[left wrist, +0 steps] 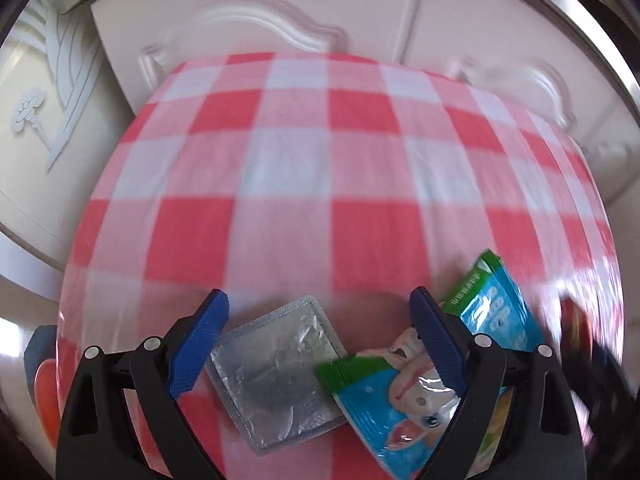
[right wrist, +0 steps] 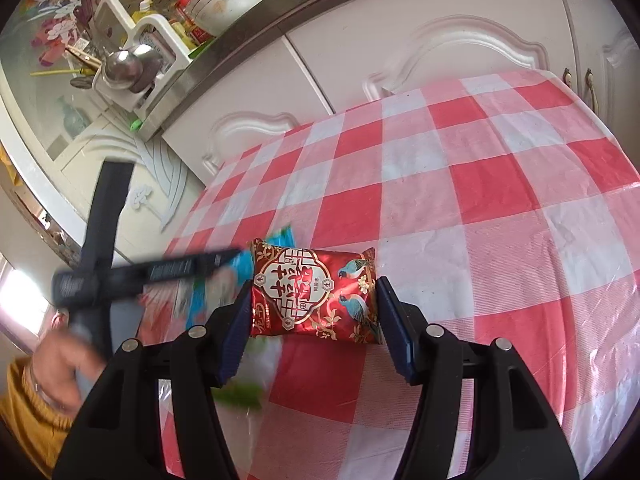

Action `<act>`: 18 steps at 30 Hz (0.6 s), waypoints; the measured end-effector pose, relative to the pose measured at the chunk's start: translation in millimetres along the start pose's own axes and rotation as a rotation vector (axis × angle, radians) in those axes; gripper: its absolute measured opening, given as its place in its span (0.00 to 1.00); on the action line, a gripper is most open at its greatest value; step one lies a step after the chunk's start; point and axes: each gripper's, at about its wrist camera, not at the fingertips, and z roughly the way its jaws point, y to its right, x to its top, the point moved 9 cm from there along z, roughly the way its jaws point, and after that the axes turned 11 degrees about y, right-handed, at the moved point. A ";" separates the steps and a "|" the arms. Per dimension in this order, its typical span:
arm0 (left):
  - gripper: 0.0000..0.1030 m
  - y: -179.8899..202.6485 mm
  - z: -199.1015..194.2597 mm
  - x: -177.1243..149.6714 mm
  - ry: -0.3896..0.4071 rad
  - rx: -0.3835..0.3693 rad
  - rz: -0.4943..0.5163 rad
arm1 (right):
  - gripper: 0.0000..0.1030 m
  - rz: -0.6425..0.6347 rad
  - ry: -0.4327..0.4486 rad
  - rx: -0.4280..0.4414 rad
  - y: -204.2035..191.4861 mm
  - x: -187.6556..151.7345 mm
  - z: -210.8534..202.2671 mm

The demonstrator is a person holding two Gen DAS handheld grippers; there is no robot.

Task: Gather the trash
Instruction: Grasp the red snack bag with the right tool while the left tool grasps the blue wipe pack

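Daylight is flooding both fisheye views, glaring off the foil packet and the plastic tablecloth. Motion blur is smearing the left view's checks and cabinets, while the right view is staying sharp except for the streaked left gripper and hand. Edges are bending and darkening.
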 end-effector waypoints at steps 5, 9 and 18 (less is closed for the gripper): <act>0.88 39.3 -39.1 -52.0 -0.020 -0.122 0.125 | 0.58 0.048 0.011 0.028 5.5 3.0 -5.4; 0.88 51.8 -71.5 -65.3 0.079 -0.140 0.211 | 0.58 0.078 0.032 0.030 17.5 7.4 -16.1; 0.88 102.0 -97.4 -82.3 0.123 -0.259 0.394 | 0.58 0.137 0.074 0.065 31.6 13.8 -33.8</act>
